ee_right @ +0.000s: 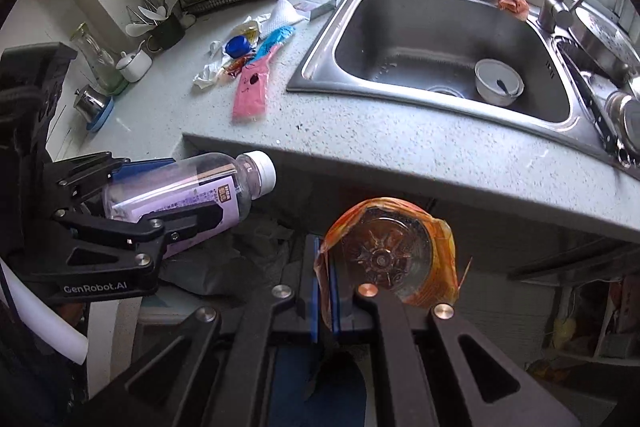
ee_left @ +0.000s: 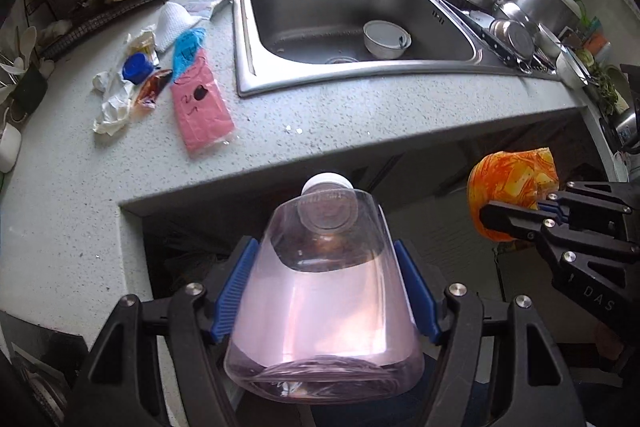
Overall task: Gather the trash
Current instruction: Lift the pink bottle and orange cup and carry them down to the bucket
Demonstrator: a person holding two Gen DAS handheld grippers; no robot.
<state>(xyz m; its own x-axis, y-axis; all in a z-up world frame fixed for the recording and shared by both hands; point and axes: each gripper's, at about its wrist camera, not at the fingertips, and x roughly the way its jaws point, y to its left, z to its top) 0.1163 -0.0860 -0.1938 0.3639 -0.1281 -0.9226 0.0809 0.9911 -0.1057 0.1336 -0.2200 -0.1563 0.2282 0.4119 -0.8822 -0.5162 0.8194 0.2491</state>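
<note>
Left hand-held gripper (ee_left: pixel 326 291): clenched around a clear plastic bottle (ee_left: pixel 324 291), its ribbed blue pads (ee_left: pixel 236 283) pressing both smooth sides; the bottle points forward, white screw cap (ee_left: pixel 327 183) leading.
Bottle: rounded shoulders, see-through walls with a pinkish tint, a pale lilac printed label (ee_right: pixel 180 211) wrapped round it; held in the air just off the counter's front edge.
Right hand-held gripper (ee_right: pixel 326 287): pinched tight on a crinkled orange wrapper (ee_right: pixel 440 259) that sheathes a clear cup-like container (ee_right: pixel 384 255); its moulded star-patterned base faces the camera.
Counter (ee_left: pixel 360 115): pale speckled stone, square front edge, with a notch cut back towards the left.
Loose trash: a flat pink packet (ee_left: pixel 202 107), a blue packet (ee_left: pixel 188 47), a round blue cap (ee_left: pixel 136 67), crumpled white wrap (ee_left: pixel 114 103) and a white mesh sleeve (ee_left: pixel 172 23), clustered left of the sink.
Sink (ee_left: pixel 440 27): brushed steel, rounded corners, holding a white bowl (ee_left: pixel 386 39).
Open room: bare stone between the packet and the front edge; both grippers hang over the dark space below the counter.
</note>
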